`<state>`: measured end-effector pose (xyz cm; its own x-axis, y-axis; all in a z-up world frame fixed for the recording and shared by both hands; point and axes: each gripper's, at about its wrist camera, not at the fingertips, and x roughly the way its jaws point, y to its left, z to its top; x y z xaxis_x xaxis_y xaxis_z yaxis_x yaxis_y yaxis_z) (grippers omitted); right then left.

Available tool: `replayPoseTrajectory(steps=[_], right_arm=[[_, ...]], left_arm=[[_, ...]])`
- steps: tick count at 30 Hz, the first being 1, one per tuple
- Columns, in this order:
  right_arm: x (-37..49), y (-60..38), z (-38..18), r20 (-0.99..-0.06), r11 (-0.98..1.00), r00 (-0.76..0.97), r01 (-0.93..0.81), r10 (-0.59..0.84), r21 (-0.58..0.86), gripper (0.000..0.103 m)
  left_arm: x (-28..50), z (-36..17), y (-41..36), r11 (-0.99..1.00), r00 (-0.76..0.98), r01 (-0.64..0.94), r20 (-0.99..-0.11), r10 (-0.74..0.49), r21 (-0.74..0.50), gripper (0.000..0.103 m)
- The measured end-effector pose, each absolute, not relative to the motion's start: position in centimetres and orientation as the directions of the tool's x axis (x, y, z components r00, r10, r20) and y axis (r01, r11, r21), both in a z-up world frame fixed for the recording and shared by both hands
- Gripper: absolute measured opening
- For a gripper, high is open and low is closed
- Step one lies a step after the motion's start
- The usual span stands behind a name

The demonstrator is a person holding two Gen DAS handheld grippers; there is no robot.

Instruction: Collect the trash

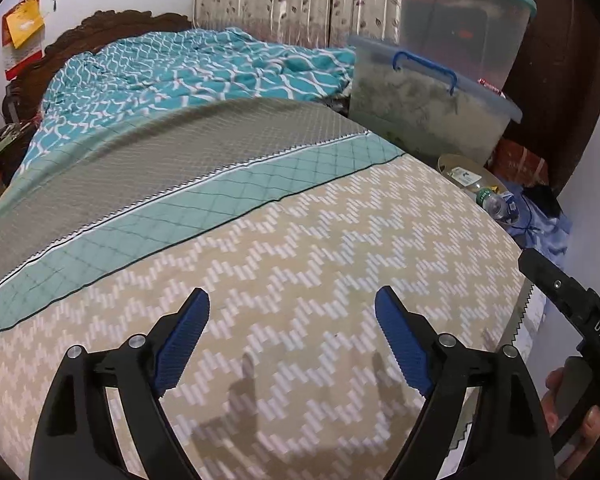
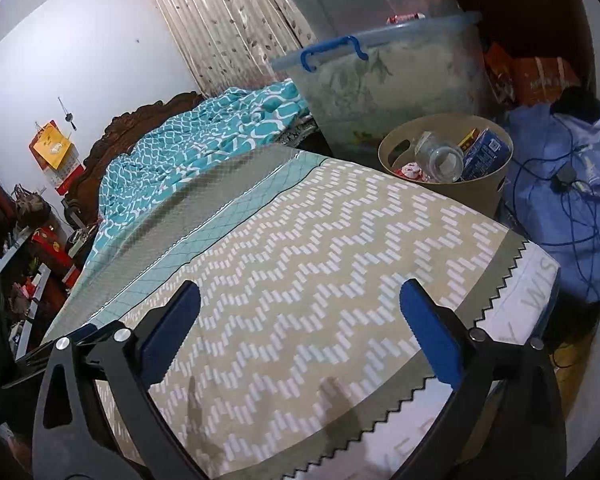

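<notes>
A beige round bin [image 2: 482, 190] stands on the floor past the bed's far right corner. It holds a clear plastic bottle [image 2: 440, 158], a blue carton [image 2: 484, 154] and a red-white wrapper [image 2: 410, 171]. The bin also shows in the left wrist view [image 1: 456, 162], with the bottle [image 1: 492, 202] in it. My left gripper [image 1: 292, 336] is open and empty over the zigzag bedspread [image 1: 300, 264]. My right gripper [image 2: 300, 324] is open and empty over the same bedspread [image 2: 320, 264]. Its body shows at the right edge of the left wrist view.
Two stacked clear storage tubs [image 2: 384, 76] stand behind the bin. A blue bag with cables [image 2: 572, 200] lies right of the bin. A teal patterned blanket [image 1: 188, 76] covers the far half of the bed. Cluttered shelves [image 2: 32, 248] stand left of the bed.
</notes>
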<state>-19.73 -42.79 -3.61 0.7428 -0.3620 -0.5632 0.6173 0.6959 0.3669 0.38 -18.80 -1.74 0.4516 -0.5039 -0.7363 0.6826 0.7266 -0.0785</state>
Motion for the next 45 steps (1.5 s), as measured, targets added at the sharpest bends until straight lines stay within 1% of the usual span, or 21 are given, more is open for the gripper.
replayPoseTrajectory(steps=[1, 4, 6, 8, 17, 29, 34, 40, 45], right_arm=[[-19.8, -42.5, -3.5, -0.561, 0.695, 0.743, 0.619, -0.365, 0.366, 0.100], [-20.0, -41.9, -3.0, -0.557, 0.691, 0.737, 0.628, -0.383, 0.357, 0.100], [-20.2, -41.8, -2.7, -0.549, 0.693, 0.740, 0.628, -0.388, 0.356, 0.100], [-20.5, -41.8, -2.2, -0.542, 0.691, 0.743, 0.628, -0.393, 0.359, 0.100], [-21.6, -42.1, -1.2, -0.518, 0.674, 0.747, 0.637, -0.417, 0.375, 0.100], [-23.0, -43.4, -1.9, -0.540, 0.637, 0.729, 0.661, -0.420, 0.396, 0.100], [-23.3, -43.7, -2.5, -0.571, 0.629, 0.718, 0.667, -0.398, 0.399, 0.100], [-24.0, -44.1, -2.1, -0.558, 0.617, 0.714, 0.677, -0.423, 0.400, 0.100], [-24.2, -44.1, -2.1, -0.564, 0.621, 0.712, 0.677, -0.418, 0.395, 0.100]], left_arm=[[0.2, -1.6, -18.4, 0.728, 0.458, 0.681, -0.731, -0.505, -0.077, 0.082], [-0.1, -1.1, -17.8, 0.729, 0.474, 0.680, -0.715, -0.514, -0.073, 0.089], [-0.4, -0.7, -17.5, 0.728, 0.488, 0.682, -0.702, -0.518, -0.064, 0.091], [-0.7, -0.4, -17.4, 0.724, 0.490, 0.687, -0.694, -0.527, -0.064, 0.095], [-1.9, -0.1, -18.4, 0.702, 0.460, 0.708, -0.708, -0.536, -0.072, 0.095], [-3.2, 0.3, -19.7, 0.686, 0.456, 0.726, -0.717, -0.527, -0.042, 0.095], [-3.7, 0.6, -19.6, 0.681, 0.468, 0.732, -0.701, -0.538, -0.034, 0.095], [-4.6, 0.9, -19.8, 0.656, 0.460, 0.754, -0.686, -0.563, -0.032, 0.095], [-5.1, 1.0, -20.0, 0.647, 0.458, 0.762, -0.681, -0.571, -0.030, 0.095]])
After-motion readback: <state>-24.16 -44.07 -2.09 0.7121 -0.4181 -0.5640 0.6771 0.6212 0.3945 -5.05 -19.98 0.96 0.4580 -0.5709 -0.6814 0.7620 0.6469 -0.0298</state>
